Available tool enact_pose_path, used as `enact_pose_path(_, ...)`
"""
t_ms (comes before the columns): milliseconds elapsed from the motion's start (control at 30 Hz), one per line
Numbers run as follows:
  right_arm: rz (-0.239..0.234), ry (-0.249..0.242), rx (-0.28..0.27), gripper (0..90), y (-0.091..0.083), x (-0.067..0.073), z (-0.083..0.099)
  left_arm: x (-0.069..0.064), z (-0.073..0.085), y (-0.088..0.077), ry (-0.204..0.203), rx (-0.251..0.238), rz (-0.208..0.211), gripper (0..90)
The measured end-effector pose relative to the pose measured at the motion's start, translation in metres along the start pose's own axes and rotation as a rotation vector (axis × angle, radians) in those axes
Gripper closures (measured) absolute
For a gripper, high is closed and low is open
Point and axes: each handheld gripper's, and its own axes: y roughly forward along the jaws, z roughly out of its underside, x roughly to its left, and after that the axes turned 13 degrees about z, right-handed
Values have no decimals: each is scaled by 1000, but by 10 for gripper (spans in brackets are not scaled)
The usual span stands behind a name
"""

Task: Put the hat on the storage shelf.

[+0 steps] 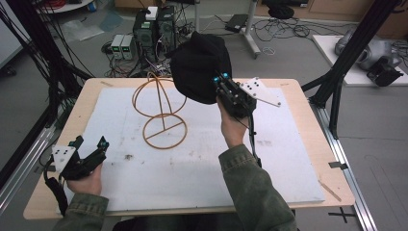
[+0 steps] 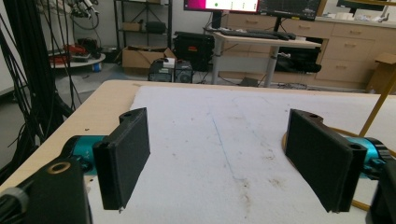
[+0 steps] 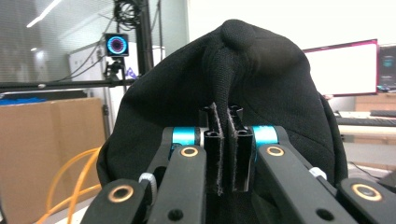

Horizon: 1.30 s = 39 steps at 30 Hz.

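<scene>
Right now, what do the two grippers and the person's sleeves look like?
Both grippers, the left gripper and the right gripper, are black linkage frames with teal collars at the jaw bases, brass-coloured pivot rings and flat black pads. Each carries a white-grey three-cornered plate dotted with small dark holes, and a black cable trails from it. The sleeves are olive-green, with ribbed cuffs.

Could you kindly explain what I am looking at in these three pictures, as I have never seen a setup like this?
A person at a table holds a hand-held two-jaw gripper in each hand. The high view looks down from above; the other two cameras ride on the grippers and look along their black jaws. On the white mat stands an orange wire stand. The right gripper is shut on a fold of a black cloth hat, lifted above the stand. The left gripper rests near the table's edge, jaws open and holding nothing.
</scene>
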Motion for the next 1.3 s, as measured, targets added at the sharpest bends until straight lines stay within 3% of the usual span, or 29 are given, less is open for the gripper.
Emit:
enact_pose_path(300, -94, 20, -11, 874, 5, 24, -3, 1, 0, -1, 0, -1, 1, 226)
enact_pose_path(767, -161, 6, 17, 874, 23, 51, -5, 3, -1, -4, -8, -11, 2, 227)
enact_pose_path(1067, -178, -17, 111, 873, 36, 68, -2, 3, -1, -5, -8, -9, 3, 227)
enact_pose_path(1300, -205, -48, 140, 873, 44, 79, 0, 3, -1, -6, -10, -13, 0, 227)
